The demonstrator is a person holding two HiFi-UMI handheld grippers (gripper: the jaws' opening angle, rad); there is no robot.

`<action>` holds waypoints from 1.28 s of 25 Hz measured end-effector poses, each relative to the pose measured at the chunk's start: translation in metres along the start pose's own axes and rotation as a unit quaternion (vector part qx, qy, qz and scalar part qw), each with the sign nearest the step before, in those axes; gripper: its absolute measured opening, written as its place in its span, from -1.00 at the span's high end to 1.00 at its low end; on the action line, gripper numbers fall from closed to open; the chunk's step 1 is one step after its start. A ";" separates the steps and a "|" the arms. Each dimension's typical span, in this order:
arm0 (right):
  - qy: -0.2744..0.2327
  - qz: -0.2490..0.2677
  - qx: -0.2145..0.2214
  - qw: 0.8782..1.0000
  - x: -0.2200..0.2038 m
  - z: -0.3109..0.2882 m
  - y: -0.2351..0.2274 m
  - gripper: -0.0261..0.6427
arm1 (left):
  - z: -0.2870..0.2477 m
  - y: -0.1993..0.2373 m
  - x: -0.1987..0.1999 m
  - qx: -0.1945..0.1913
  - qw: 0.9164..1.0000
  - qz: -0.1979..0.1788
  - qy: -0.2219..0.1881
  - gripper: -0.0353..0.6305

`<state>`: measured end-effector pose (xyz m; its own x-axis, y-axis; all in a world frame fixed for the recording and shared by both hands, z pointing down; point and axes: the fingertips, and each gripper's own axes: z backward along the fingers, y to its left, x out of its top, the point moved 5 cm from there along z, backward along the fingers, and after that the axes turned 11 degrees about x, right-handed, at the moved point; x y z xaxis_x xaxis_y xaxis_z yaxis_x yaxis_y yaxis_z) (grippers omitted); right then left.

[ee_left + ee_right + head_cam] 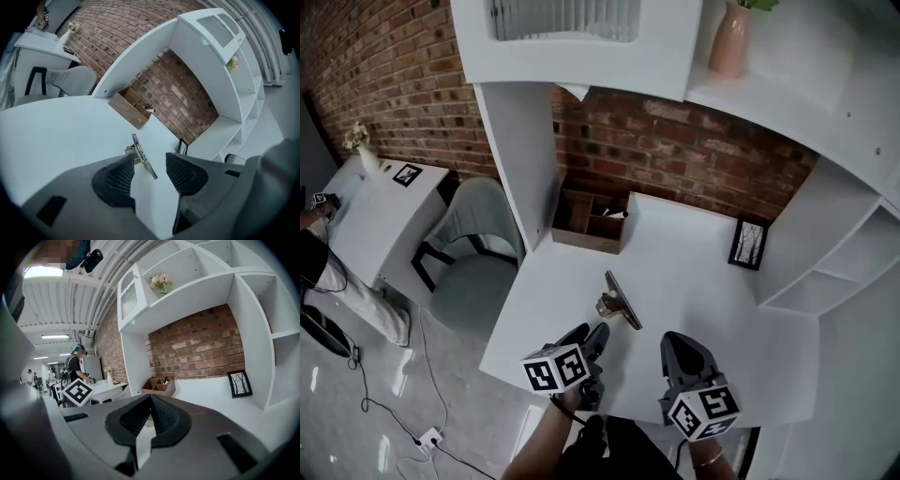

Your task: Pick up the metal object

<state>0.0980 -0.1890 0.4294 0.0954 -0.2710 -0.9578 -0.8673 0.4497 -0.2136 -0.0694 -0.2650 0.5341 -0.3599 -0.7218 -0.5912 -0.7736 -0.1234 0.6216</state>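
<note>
The metal object [621,300], a flat bar with a brass-coloured knob on its side, lies on the white desk [694,281] near the middle. My left gripper [592,336] hovers just short of it, open, with nothing between its pads. In the left gripper view the metal object [142,158] lies just beyond the gap between the left gripper [150,161] pads, its near end reaching in between the tips. My right gripper [679,343] hangs over the desk's front part, to the right of the bar. Its tips meet in the right gripper view [150,398], with nothing held.
A wooden organiser box [589,220] stands at the back of the desk against the brick wall. A small framed picture [748,244] leans at the back right. White shelves [844,253] rise on the right. A grey chair [478,248] and a side table [380,211] are left of the desk.
</note>
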 end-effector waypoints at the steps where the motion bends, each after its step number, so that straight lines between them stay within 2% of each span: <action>1: 0.003 -0.002 0.002 1.000 0.000 -0.005 -0.006 0.91 | -0.006 0.000 0.001 0.003 1.000 0.002 0.002 0.31; 6: 0.018 -0.015 0.017 1.000 -0.001 -0.030 -0.029 0.91 | -0.032 -0.001 0.006 0.028 1.000 0.008 0.012 0.31; 12: 0.032 -0.031 0.036 0.998 -0.007 -0.054 -0.049 0.91 | -0.059 0.003 0.005 0.048 0.998 0.045 0.022 0.31; 20: 0.049 -0.049 0.049 0.996 -0.016 -0.070 -0.071 0.91 | -0.085 0.004 0.002 0.068 0.995 0.064 0.041 0.32; 24: 0.054 -0.057 0.055 0.995 -0.021 -0.075 -0.079 0.91 | -0.093 0.006 0.002 0.080 0.993 0.076 0.045 0.40; 28: 0.060 -0.065 0.057 0.994 -0.024 -0.078 -0.083 0.91 | -0.098 0.008 0.005 0.087 0.991 0.089 0.041 0.63; 32: 0.064 -0.069 0.058 0.994 -0.026 -0.079 -0.086 0.91 | -0.100 0.005 0.005 0.085 0.991 0.096 0.042 0.75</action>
<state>0.1314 -0.2875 0.4872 0.1393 -0.4397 -0.8873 -0.7872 0.4944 -0.3687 -0.0234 -0.3375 0.5856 -0.4693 -0.7758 -0.4218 -0.7748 0.1326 0.6181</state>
